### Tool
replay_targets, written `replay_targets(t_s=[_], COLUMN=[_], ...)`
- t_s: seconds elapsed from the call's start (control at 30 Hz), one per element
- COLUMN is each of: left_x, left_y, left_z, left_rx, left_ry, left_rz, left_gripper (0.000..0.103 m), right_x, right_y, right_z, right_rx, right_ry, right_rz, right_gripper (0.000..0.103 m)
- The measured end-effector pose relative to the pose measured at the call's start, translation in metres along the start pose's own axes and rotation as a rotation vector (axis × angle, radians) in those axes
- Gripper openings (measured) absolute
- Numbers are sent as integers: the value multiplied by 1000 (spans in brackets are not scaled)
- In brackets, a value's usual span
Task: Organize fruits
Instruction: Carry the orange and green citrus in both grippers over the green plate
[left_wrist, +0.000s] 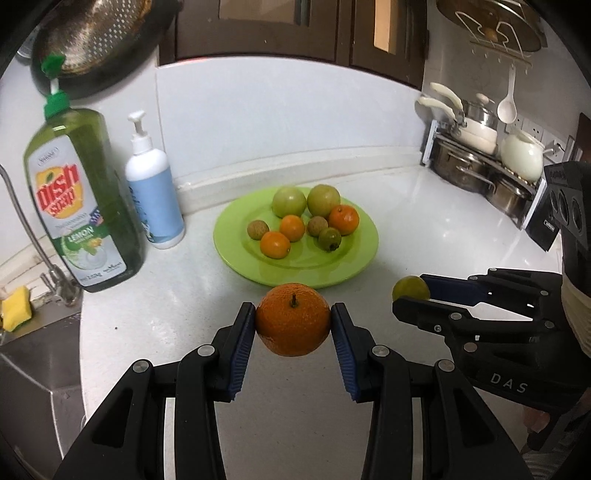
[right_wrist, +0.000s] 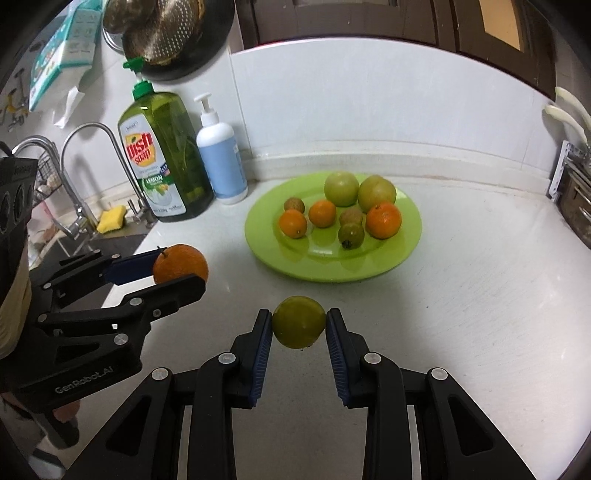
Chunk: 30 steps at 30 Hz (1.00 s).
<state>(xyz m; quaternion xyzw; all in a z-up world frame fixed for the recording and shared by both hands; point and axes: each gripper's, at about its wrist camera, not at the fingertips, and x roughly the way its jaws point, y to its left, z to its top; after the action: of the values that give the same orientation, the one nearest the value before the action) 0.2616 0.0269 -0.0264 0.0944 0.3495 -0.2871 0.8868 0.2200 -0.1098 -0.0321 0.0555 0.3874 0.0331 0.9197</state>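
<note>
A green plate (left_wrist: 236, 254) (right_wrist: 399, 258) on the white counter holds several fruits: two large green ones, three small oranges, two brown lychee-like ones and a small green one. My left gripper (left_wrist: 293, 319) is shut on a large orange (left_wrist: 291, 325) just in front of the plate's near rim; it also shows in the right wrist view (right_wrist: 181, 264). My right gripper (right_wrist: 299, 323) is shut on a round green fruit (right_wrist: 299, 321), to the right of the left gripper and short of the plate; the fruit also shows in the left wrist view (left_wrist: 410, 288).
A green dish soap bottle (left_wrist: 81, 199) (right_wrist: 162, 162) and a white pump bottle (left_wrist: 153, 192) (right_wrist: 221, 162) stand left of the plate by the wall. A sink (left_wrist: 29, 369) with a tap and a yellow sponge lies at the left. A rack of pots (left_wrist: 484, 162) stands at the right.
</note>
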Motion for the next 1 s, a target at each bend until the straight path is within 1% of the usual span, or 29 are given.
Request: replay_targets(t_s=[0.23, 0.47, 0.7, 0.83, 1.0], left_x=[-17, -16, -3, 12, 33], left_y=[-6, -3, 6, 16, 26], left_z=[11, 28, 52, 67, 80], left_rx=[-15, -13, 5, -3, 16], left_ry=[-42, -58, -55, -41, -24], left_rz=[39, 46, 38, 20, 22], left_gripper=[41, 41, 41, 41, 41], right_x=[-17, -21, -9, 3, 20], right_y=[0, -1, -5, -6, -9], right_z=[6, 23, 42, 54, 65], right_rx=[-3, -2, 26, 37, 50], right_ry=[-37, -64, -69, -62, -43], right_rz=[8, -4, -4, -13, -23], right_gripper=[31, 31, 31, 31, 31])
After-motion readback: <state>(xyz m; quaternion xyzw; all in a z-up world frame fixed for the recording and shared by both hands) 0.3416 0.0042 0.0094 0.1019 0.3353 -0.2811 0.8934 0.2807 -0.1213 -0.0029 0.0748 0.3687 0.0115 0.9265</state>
